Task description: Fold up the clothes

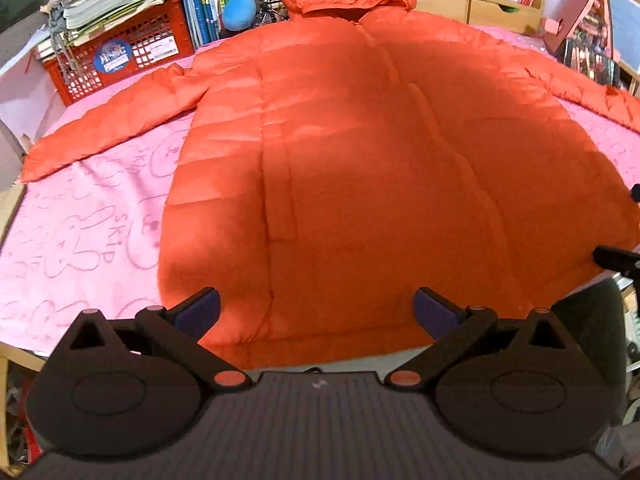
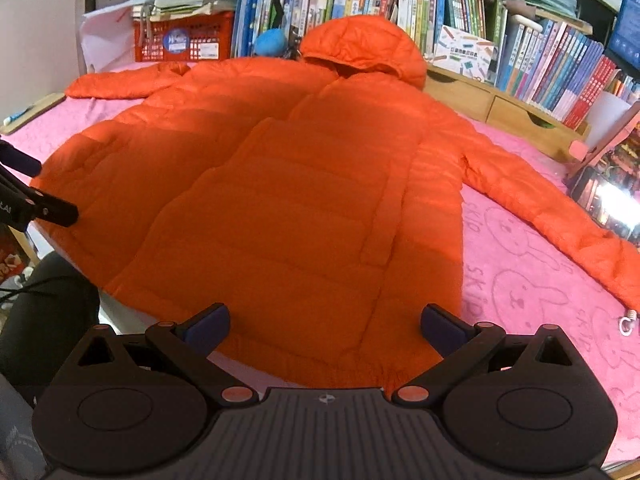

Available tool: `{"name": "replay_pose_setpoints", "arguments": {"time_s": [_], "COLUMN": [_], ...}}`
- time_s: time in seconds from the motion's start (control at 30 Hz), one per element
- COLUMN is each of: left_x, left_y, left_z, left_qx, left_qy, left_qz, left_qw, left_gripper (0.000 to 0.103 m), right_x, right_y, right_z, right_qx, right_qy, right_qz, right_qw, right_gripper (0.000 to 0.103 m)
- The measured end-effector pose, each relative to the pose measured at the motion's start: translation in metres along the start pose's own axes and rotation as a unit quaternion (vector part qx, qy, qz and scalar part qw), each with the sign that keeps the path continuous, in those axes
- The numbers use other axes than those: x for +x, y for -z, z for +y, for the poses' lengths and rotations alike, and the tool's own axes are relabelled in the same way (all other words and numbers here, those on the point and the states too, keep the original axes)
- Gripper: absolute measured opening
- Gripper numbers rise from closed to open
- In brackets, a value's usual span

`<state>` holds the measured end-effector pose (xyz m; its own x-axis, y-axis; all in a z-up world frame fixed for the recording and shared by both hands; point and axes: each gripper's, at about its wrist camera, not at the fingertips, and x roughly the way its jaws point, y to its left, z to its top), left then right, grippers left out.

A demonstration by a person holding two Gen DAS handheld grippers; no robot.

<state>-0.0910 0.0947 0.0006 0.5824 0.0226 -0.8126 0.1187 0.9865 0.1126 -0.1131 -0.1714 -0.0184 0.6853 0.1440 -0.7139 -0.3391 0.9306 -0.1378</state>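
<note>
An orange hooded puffer jacket (image 1: pixel 360 152) (image 2: pixel 288 208) lies spread flat, front up, on a pink rabbit-print cloth (image 1: pixel 72 240) (image 2: pixel 540 280). Its hood points away from me and both sleeves reach out to the sides. My left gripper (image 1: pixel 316 308) hovers open over the jacket's near hem, left of centre. Over the hem further right, my right gripper (image 2: pixel 324 326) is open too, nothing between its fingers. Each gripper shows at the edge of the other's view: the right gripper (image 1: pixel 616 258), the left gripper (image 2: pixel 36 200).
Books (image 2: pixel 560 64) and a red crate (image 1: pixel 120 52) (image 2: pixel 184 36) line the back of the table. A blue plush (image 1: pixel 239 11) sits by the hood. Wooden drawers (image 2: pixel 500 108) and a lit phone on a stand (image 2: pixel 604 196) are at the right. A person's dark-clad leg (image 2: pixel 44 312) is at the near edge.
</note>
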Motion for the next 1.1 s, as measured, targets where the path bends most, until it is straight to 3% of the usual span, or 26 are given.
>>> {"name": "replay_pose_setpoints", "arguments": {"time_s": [0.17,0.73,0.9,1.1], "left_x": [-0.003,0.0,-0.001,0.002], "left_y": [0.006,0.014,0.007,-0.013], "left_z": [0.003,-0.006,-0.013,-0.044], "left_qx": [-0.004,0.013,0.02,0.056], "left_qy": [-0.027,-0.053,-0.036,0.018], "left_qz": [0.005,0.02,0.005,-0.031], "left_qw": [0.9996,0.9983,0.9992,0.9978], "left_gripper": [0.103,0.103,0.103,0.103], "right_x": [-0.003,-0.002,-0.001,-0.004], "right_y": [0.007,0.022,0.025,0.026], "right_z": [-0.006,-0.011,-0.014,-0.015], "right_qx": [0.009,0.016,0.023,0.028], "right_qy": [0.023,0.076,0.084,0.096], "right_qz": [0.009,0.04,0.045,0.047], "right_qw": [1.0,0.996,0.995,0.994], "right_gripper": [0.103,0.103,0.103,0.103]}}
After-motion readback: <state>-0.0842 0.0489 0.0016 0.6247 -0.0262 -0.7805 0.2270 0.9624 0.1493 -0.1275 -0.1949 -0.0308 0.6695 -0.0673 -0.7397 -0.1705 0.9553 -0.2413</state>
